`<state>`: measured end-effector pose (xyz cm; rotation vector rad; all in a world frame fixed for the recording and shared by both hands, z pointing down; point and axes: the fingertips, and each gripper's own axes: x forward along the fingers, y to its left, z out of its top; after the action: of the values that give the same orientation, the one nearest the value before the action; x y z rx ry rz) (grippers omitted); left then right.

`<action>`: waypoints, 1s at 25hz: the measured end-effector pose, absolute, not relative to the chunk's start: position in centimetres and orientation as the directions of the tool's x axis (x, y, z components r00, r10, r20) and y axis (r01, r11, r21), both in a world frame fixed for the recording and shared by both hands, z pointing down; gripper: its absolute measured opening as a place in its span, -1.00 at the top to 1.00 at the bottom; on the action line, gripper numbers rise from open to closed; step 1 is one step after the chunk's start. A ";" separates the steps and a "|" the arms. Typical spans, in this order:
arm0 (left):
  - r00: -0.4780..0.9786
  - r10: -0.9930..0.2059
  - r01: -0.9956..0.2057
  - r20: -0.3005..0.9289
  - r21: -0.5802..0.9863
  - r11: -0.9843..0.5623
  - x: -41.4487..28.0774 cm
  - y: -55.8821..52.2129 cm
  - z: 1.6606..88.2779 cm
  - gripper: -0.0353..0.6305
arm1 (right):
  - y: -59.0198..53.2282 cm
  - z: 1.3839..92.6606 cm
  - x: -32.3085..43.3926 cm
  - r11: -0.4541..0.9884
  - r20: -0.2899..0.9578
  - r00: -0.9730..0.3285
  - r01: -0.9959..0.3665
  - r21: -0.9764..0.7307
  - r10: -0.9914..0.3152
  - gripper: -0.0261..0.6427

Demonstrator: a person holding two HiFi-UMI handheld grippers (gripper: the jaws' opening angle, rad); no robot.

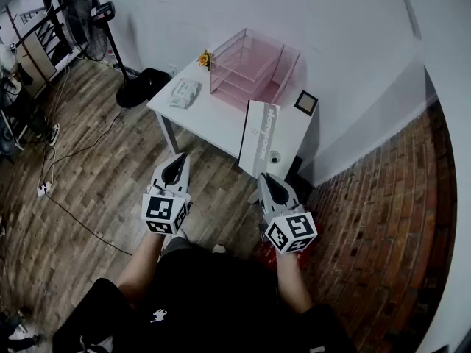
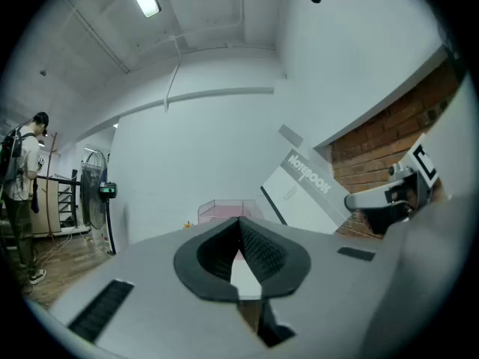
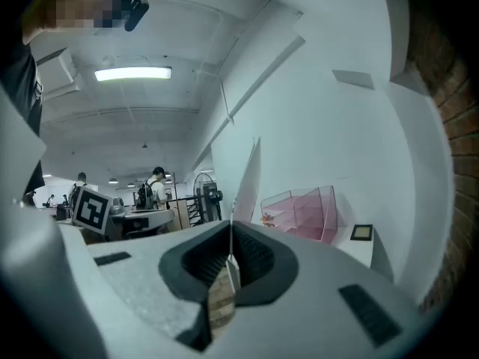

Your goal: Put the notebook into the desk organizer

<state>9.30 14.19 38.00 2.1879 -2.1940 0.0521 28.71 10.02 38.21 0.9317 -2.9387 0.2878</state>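
A white notebook (image 1: 259, 138) with grey lettering down its cover stands upright near the front edge of the white table (image 1: 202, 116). The left gripper view shows this notebook (image 2: 303, 193) tilted; the right gripper view shows the notebook (image 3: 249, 178) almost edge-on. The pink clear desk organizer (image 1: 250, 68) with stacked trays sits at the table's back against the wall. My left gripper (image 1: 176, 169) and right gripper (image 1: 269, 186) hover short of the table, both shut with nothing between the jaws. The right one is nearest the notebook, just below it.
On the table lie a packet of wipes (image 1: 184, 93), a small yellow ornament (image 1: 204, 59) and a small framed square (image 1: 306, 103). A fan's black base (image 1: 141, 87) stands left of the table. A brick strip (image 1: 383, 197) runs along the right. People stand far off (image 3: 153, 185).
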 end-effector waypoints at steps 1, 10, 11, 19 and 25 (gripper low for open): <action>-0.003 -0.999 -1.000 0.053 0.005 0.003 9.4 14.1 38.0 0.88 | 9.9 38.2 28.8 0.803 0.095 -0.820 -0.573 -0.165 -0.565 0.89; 0.007 -0.999 -1.000 0.051 -0.010 -0.008 10.3 13.6 37.8 0.88 | 9.9 37.9 29.4 0.810 0.065 -0.832 -0.551 -0.200 -0.551 0.89; 0.007 -0.998 -1.000 0.055 -0.011 -0.008 10.4 13.6 37.8 0.88 | 9.9 37.9 29.6 0.809 0.064 -0.832 -0.551 -0.203 -0.550 0.89; 0.017 -0.998 -0.999 0.062 -0.033 -0.019 11.0 13.2 38.3 0.88 | 9.6 38.3 30.1 0.805 0.059 -0.834 -0.545 -0.235 -0.548 0.89; 0.058 -0.996 -0.997 0.067 -0.045 -0.061 10.0 12.0 38.4 0.88 | 8.7 38.4 29.1 0.781 0.065 -0.813 -0.575 -0.243 -0.579 0.89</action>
<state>10.03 12.04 38.42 2.2749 -2.1430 0.1246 29.09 8.71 38.37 0.9649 -2.9770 0.3999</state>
